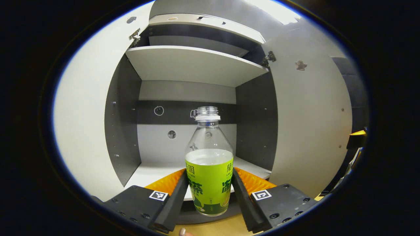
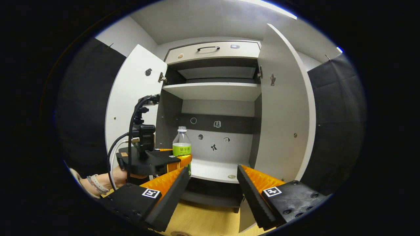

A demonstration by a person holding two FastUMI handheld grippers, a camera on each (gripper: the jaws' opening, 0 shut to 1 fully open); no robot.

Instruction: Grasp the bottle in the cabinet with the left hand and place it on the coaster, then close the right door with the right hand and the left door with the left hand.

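A clear bottle (image 1: 209, 164) with a green label and a white cap ring stands upright between my left gripper's (image 1: 210, 193) fingers, which press on both sides of the label. It is held just in front of the cabinet's lower shelf (image 1: 157, 172). In the right gripper view the same bottle (image 2: 182, 147) sits in the left gripper (image 2: 178, 162), held by a hand with a wristband. My right gripper (image 2: 213, 193) hangs open in front of the cabinet with nothing between its fingers. Both doors stand open: the left door (image 2: 131, 105) and the right door (image 2: 282, 121).
The cabinet has an upper shelf (image 2: 213, 90) and a drawer with a handle (image 2: 208, 48) above it. A small round thing (image 2: 232, 176) lies on the lower shelf's front edge. A wooden surface (image 2: 203, 219) runs below the cabinet.
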